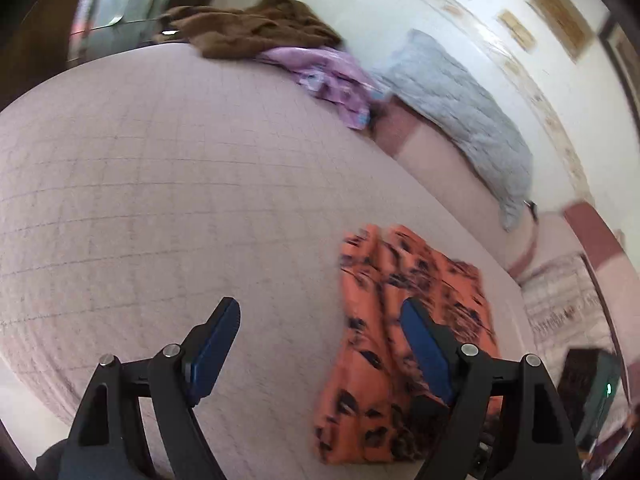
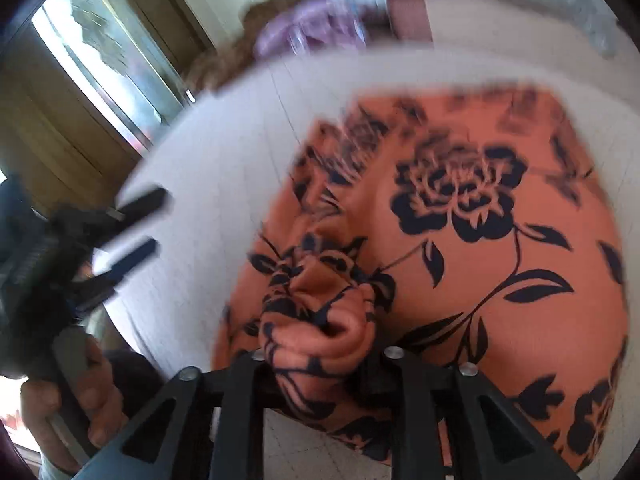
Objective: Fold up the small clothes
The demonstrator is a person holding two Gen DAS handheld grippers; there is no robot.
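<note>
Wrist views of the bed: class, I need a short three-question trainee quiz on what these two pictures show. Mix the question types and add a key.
1. True or false: the left gripper is holding the orange floral garment.
2. What lies between the fingers of the right gripper? A) a bunched fold of the orange floral garment B) a sock C) nothing
3. At the far end of the bed, what colour is the clothing that lies partly on the purple garment?

Key: 1. False, its jaws stand open and empty over the sheet. 2. A. 3. Brown: the brown garment.
</note>
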